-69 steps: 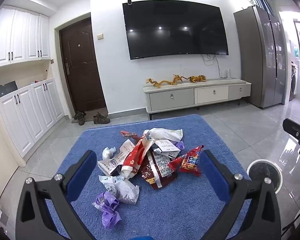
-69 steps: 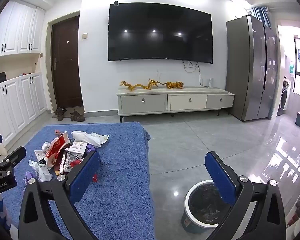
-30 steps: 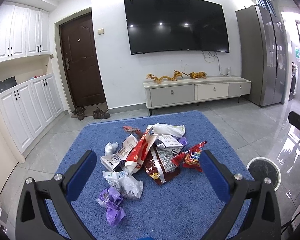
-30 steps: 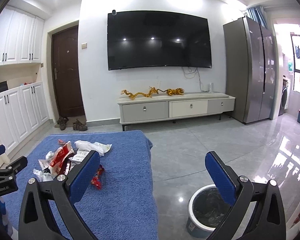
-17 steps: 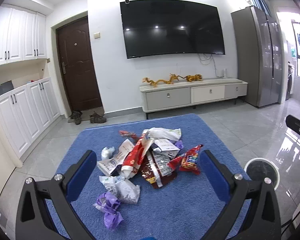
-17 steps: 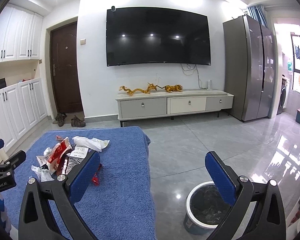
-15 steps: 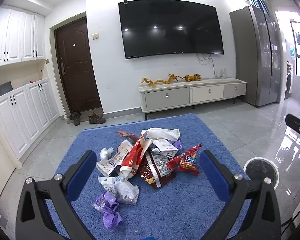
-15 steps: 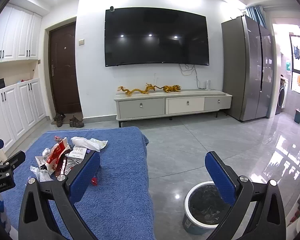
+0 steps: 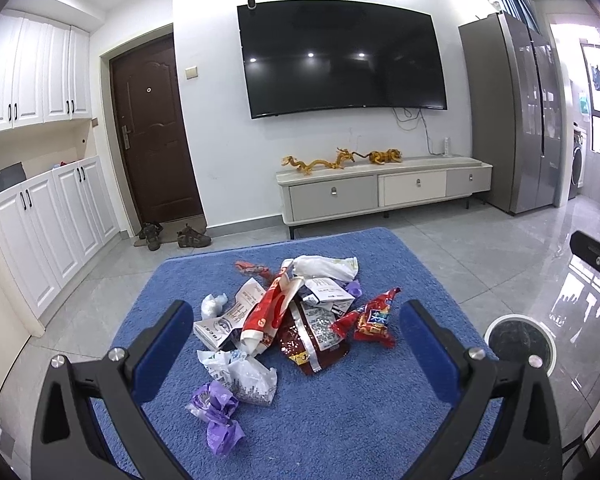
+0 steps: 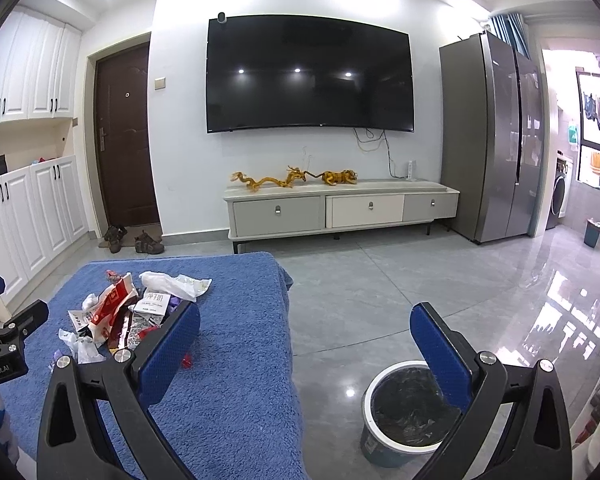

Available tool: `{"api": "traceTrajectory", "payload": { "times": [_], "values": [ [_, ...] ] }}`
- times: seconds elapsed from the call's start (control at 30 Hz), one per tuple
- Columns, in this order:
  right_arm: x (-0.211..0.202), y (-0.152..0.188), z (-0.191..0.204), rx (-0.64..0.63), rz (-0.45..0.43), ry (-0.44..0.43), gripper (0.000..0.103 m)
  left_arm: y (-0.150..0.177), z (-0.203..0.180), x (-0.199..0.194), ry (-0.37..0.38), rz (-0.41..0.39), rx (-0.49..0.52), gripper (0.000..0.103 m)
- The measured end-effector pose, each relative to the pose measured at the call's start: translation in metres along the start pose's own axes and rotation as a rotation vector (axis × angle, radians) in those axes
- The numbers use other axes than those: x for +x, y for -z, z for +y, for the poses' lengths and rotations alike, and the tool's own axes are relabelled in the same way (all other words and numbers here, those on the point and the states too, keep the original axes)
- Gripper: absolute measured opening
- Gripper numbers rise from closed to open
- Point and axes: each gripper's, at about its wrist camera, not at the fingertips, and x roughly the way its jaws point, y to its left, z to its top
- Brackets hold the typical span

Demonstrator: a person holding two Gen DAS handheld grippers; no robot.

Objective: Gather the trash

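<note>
**Trash heaped mid-mat, both grippers empty**

On the blue mat, the trash is bunched in one loose heap at the middle, leaning toward the far edge, probably so it can be picked off piece by piece. The left gripper hovers over the near edge with its jaws wide apart and nothing between them, framing the heap. The right gripper, jaws likewise spread and empty, hangs off the mat's right edge, over the floor, with the lined bin just below its right finger; that seems to suit a short carry from heap to bin.

The red packet lies nearest the right edge, its long axis running from near-left to far-right, the pointed tip aimed at the far right corner. The red-and-white bag lies along the mat's depth, open mouth toward the near edge. The purple wrapper sits closest to the near edge, apart from the rest. A white bag tops the far side; what lies under the pile I cannot tell.
</note>
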Motion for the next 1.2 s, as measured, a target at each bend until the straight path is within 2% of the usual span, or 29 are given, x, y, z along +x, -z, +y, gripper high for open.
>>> {"api": "traceTrajectory", "payload": {
  "times": [0.3,0.43,0.63,0.8,0.9,0.97,1.03,1.2],
  "values": [
    [0.003,0.0,0.001,0.0,0.003,-0.013,0.103,-0.004,0.014,-0.001,-0.046,-0.025,-0.035,0.103],
    [0.008,-0.001,-0.001,0.0,0.009,-0.032,0.103,-0.004,0.029,0.001,-0.059,-0.009,-0.05,0.103],
    [0.02,0.003,0.004,-0.024,0.037,-0.088,0.103,0.013,0.058,0.012,-0.099,0.059,-0.07,0.103],
    [0.037,0.009,0.022,-0.063,0.083,-0.17,0.099,0.048,0.093,0.025,-0.154,0.149,-0.107,0.103],
    [0.053,0.014,0.038,-0.09,0.125,-0.231,0.096,0.076,0.113,0.038,-0.14,0.247,-0.14,0.103],
    [0.068,0.02,0.052,-0.111,0.169,-0.284,0.093,0.092,0.122,0.048,-0.098,0.307,-0.168,0.102],
    [0.082,0.025,0.065,-0.128,0.212,-0.33,0.089,0.105,0.125,0.057,-0.053,0.353,-0.189,0.097],
    [0.127,0.035,0.097,-0.132,0.331,-0.442,0.083,0.111,0.126,0.083,0.009,0.377,-0.197,0.087]
  ]
}}
